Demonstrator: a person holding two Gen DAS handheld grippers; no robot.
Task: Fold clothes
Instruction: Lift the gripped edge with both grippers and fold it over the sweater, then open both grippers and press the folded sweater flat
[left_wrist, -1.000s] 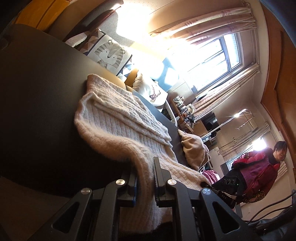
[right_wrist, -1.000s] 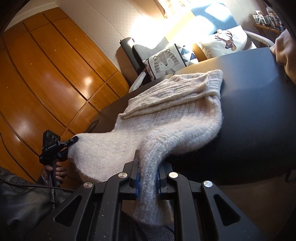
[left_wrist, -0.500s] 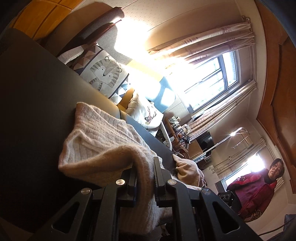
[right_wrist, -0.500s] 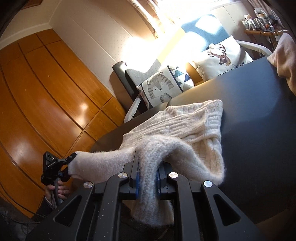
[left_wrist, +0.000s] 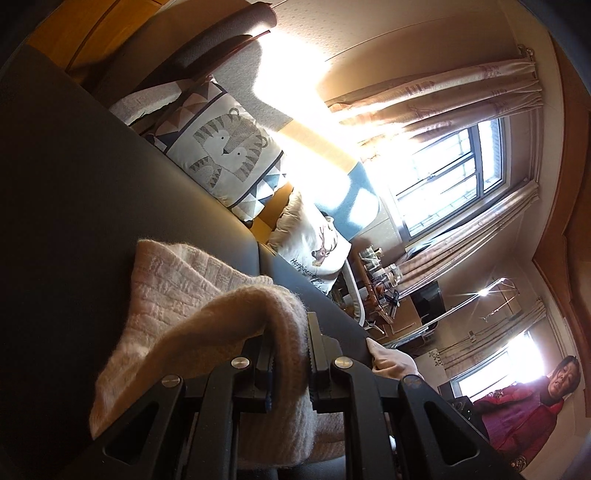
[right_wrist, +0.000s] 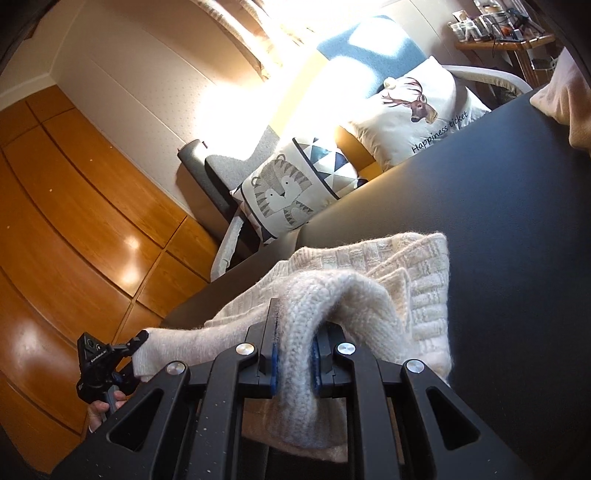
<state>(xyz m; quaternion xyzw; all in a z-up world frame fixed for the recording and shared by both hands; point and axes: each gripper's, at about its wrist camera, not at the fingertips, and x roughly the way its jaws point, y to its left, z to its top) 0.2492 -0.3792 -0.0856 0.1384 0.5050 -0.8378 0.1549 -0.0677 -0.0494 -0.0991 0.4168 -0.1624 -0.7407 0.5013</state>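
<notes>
Left claw (left_wrist: 288, 354) clamps sweater (right_wrist: 413, 273) hem | right claw (right_wrist: 293, 358) clamps same hem | both have carried it forward over the body on the worktop (right_wrist: 498, 192) | fold nearly closed

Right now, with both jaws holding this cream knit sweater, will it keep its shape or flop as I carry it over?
Probably floppy: the cream knit sweater drapes limply over the right gripper. The thick, fuzzy knit likely grips well in the left gripper.

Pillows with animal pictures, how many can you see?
2. The tiger pillow leans on the grey chair behind the dark table. The deer pillow sits further along, on the blue seat. More may be hidden.
</notes>
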